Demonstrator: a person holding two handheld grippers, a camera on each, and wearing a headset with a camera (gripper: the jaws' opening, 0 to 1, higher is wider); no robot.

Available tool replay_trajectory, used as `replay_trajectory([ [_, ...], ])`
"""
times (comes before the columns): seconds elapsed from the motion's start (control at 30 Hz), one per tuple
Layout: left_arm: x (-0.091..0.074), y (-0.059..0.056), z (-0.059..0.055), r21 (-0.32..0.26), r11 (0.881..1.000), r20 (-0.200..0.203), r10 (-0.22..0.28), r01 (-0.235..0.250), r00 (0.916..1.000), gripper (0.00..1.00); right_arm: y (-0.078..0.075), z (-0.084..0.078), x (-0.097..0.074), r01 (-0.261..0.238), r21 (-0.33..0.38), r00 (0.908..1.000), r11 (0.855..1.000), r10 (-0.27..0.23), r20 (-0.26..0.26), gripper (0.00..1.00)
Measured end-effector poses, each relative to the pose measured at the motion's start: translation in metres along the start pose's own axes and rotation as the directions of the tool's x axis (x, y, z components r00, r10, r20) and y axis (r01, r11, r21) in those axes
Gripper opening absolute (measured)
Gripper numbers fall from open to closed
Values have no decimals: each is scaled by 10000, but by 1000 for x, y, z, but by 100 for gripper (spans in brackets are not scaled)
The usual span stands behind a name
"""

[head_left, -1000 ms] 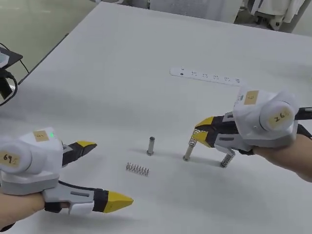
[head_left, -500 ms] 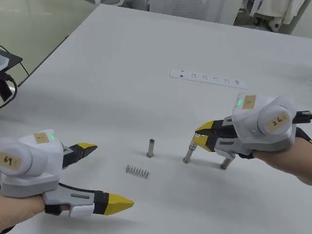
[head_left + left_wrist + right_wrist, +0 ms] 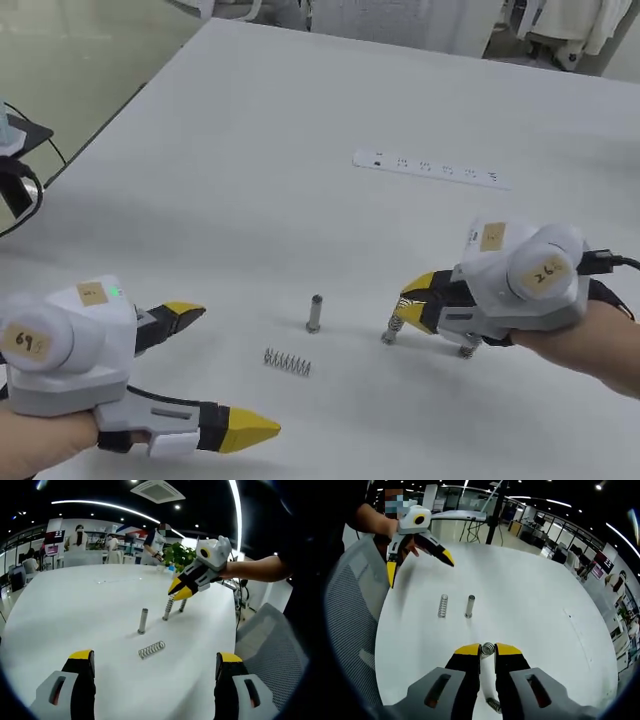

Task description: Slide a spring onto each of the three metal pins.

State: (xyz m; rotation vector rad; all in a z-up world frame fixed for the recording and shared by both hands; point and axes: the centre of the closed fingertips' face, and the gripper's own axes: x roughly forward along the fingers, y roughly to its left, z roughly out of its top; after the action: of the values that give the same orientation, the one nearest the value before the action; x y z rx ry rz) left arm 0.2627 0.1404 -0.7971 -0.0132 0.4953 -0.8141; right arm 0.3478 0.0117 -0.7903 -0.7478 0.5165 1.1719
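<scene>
White workbench [image 3: 250, 150] with one bare pin [image 3: 315, 312] left to fill, its loose spring [image 3: 287, 362] lying just in front, unmoved; beside that pin stand a sprung pin [image 3: 467, 349] and another whose spring [image 3: 392, 326] the right gripper [image 3: 400, 303] pinches, while the left gripper [image 3: 237, 371] stays spread wide.

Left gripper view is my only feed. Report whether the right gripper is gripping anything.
Observer: Yes. In its own view the right gripper has both jaws closed against the top coils of a spring, one tip on each side.
Operator: Now place the other fitted spring for me.
Observer: That second spring sits under the gripper's body, back between the bases of its jaws.
</scene>
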Motion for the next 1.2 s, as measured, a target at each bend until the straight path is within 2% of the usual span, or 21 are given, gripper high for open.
replay_trajectory([
  [0.7,0,-1,-3,-92,10000,12,3,-3,10000,98,5,-16,14,-157,164,9984,9997,165,-543,8],
  [0.93,1,-3,-1,-82,9999,34,-63,63,10000,98,4,-14,15,-216,617,9988,9979,242,-426,9],
  [1.2,1,-3,2,-47,10000,57,-53,53,10000,98,2,-12,11,-33,1131,9999,9936,45,-99,18],
])
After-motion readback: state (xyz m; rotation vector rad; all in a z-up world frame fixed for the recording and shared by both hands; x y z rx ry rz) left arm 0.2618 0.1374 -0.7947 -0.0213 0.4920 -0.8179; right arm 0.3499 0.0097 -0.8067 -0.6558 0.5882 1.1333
